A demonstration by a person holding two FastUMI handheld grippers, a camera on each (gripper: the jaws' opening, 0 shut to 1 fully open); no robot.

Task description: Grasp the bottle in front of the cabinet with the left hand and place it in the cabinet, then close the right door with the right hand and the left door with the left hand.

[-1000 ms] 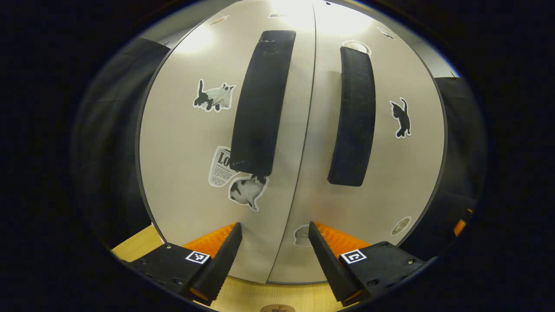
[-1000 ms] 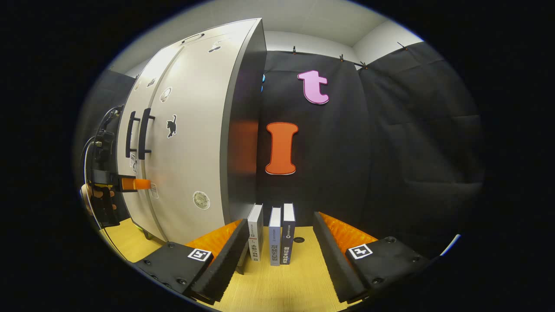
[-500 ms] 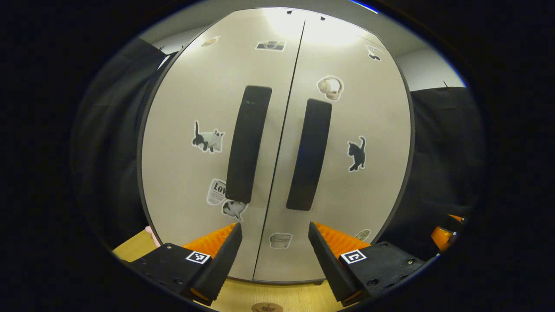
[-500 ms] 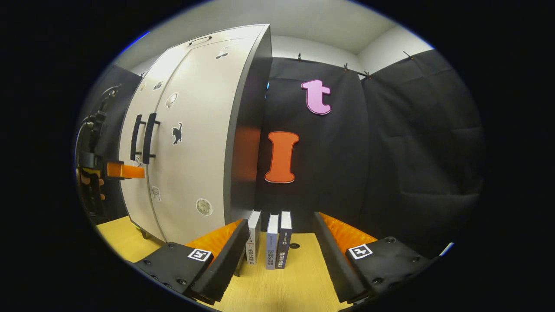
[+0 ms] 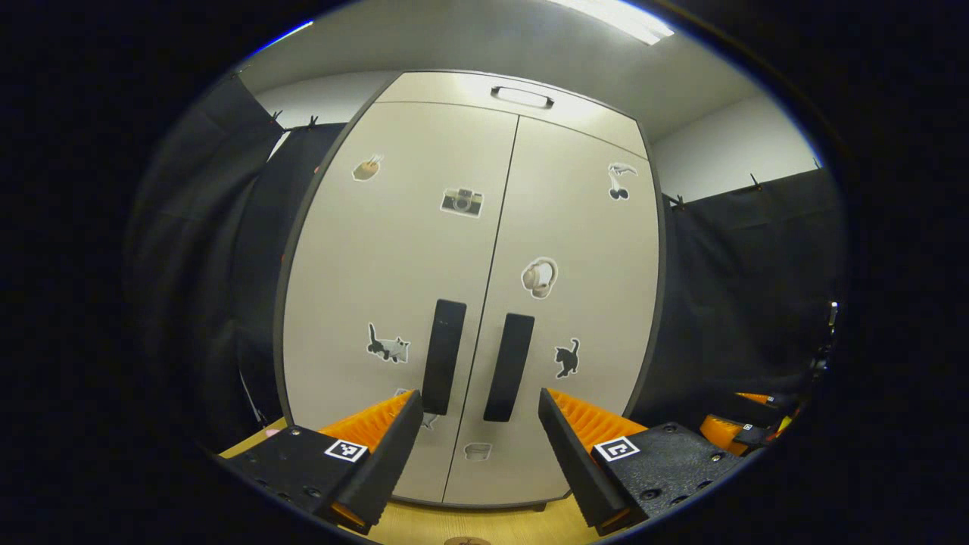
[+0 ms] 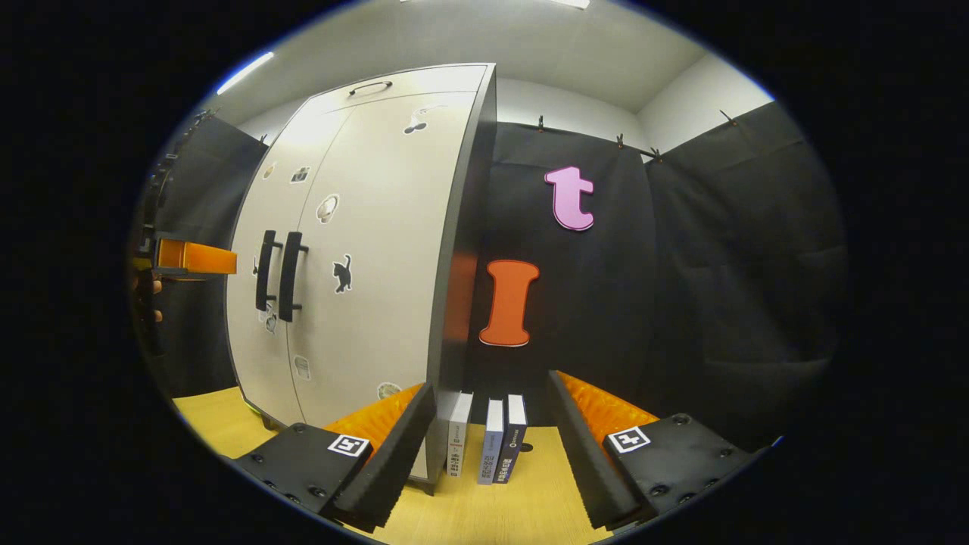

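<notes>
Both pale grey cabinet doors (image 5: 469,303) look closed at twelve o'clock — bottle presumably inside, hidden. Your left gripper (image 5: 478,454) and right gripper (image 6: 490,454) gape empty — draw back straight.

One cabinet (image 5: 394,250) with two doors (two handles (image 5: 443,356)), plus three books (image 6: 492,443).

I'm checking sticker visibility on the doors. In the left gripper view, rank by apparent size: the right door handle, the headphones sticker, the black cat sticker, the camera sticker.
1. right door handle
2. headphones sticker
3. black cat sticker and camera sticker: alike, no clear order; fisheye distortion adds doubt.
</notes>
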